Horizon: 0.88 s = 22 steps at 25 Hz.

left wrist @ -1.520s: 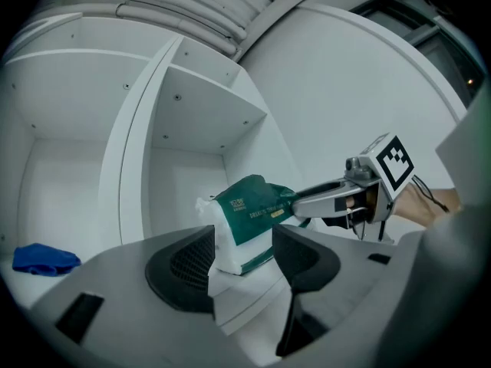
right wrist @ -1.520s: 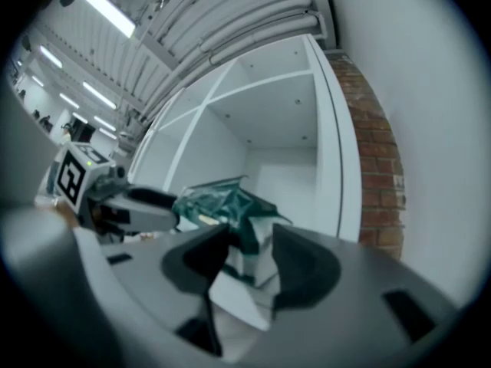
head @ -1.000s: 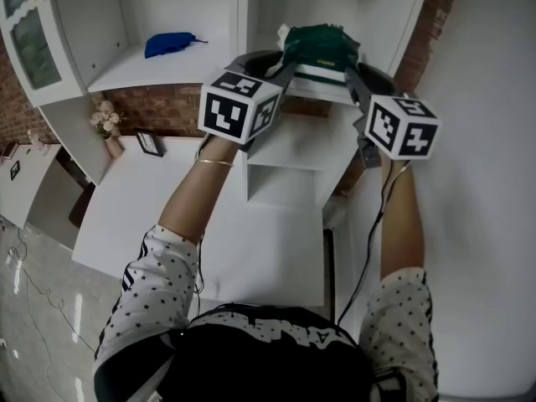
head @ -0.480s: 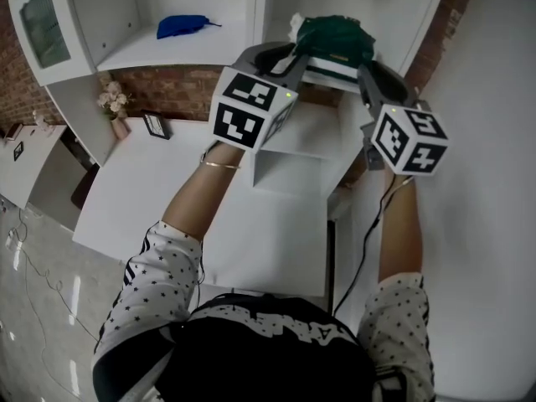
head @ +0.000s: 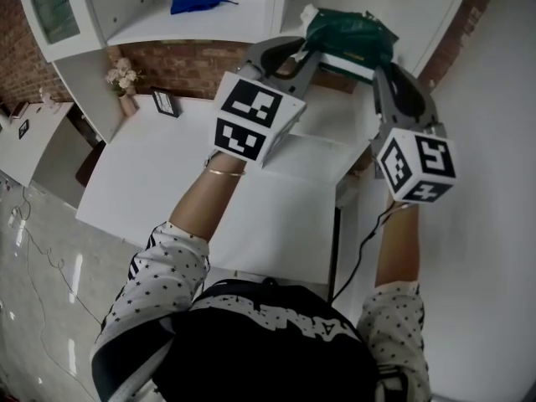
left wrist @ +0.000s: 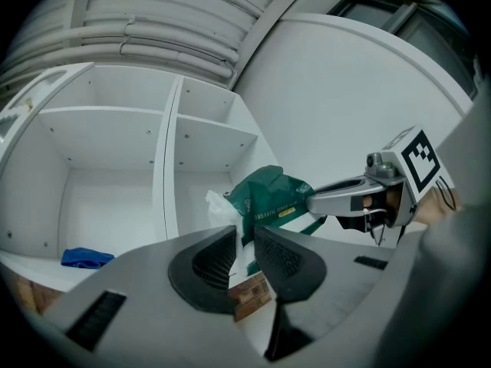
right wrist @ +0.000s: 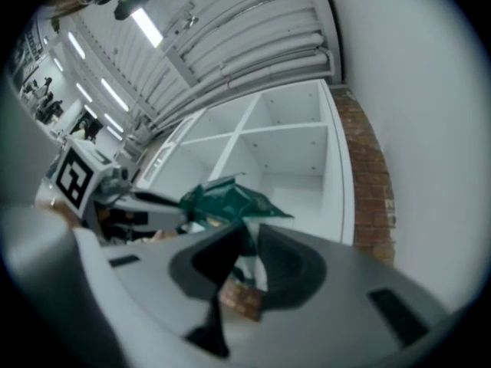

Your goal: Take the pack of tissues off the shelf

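Observation:
The pack of tissues (head: 347, 33), dark green with white ends, hangs between my two grippers in front of the right-hand compartment of the white shelf unit (head: 251, 32). My left gripper (head: 303, 50) grips its left end and my right gripper (head: 381, 67) its right end. In the left gripper view the pack (left wrist: 268, 199) reaches into the narrow gap of the left gripper (left wrist: 245, 240). In the right gripper view the pack (right wrist: 226, 199) sits between the jaws of the right gripper (right wrist: 249, 251). Both pairs of jaws have just been closing on the pack.
A blue cloth (head: 198, 2) lies in the left compartment. Below the shelves stretches a white table (head: 167, 174), with a flower vase (head: 126, 82) and a small picture frame (head: 165, 103) at its back by the brick wall (head: 193, 61). A white wall (head: 494, 224) runs along the right.
Both grippers have drawn back from the shelf toward me, carrying the green pack out of the right compartment. The jaws have narrowed on its ends.

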### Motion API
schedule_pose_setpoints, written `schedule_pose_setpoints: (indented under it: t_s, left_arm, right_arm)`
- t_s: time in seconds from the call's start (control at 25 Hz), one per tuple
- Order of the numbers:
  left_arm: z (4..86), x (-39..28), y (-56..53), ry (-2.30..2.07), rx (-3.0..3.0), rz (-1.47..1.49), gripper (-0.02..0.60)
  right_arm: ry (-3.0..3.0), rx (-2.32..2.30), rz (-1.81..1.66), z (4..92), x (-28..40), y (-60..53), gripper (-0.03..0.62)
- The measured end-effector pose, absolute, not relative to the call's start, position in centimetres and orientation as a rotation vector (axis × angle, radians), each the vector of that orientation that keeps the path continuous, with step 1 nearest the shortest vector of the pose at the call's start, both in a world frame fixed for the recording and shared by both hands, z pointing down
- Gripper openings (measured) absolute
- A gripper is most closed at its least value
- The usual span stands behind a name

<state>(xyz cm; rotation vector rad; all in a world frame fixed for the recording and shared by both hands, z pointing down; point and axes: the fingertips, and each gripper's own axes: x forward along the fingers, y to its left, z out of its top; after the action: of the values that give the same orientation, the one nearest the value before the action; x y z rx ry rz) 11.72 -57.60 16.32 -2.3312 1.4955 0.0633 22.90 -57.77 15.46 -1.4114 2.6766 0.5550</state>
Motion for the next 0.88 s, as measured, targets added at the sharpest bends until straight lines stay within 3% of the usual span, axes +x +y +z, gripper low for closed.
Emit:
schedule_pose_setpoints:
  t_s: [0.88]
  left_arm:
    - [23.4,11.0,-52.1,1.511,-2.313,0.048,0.101]
  right_arm:
    - [2.664,-1.445,0.587,22.6,22.1,-51.5,0.092]
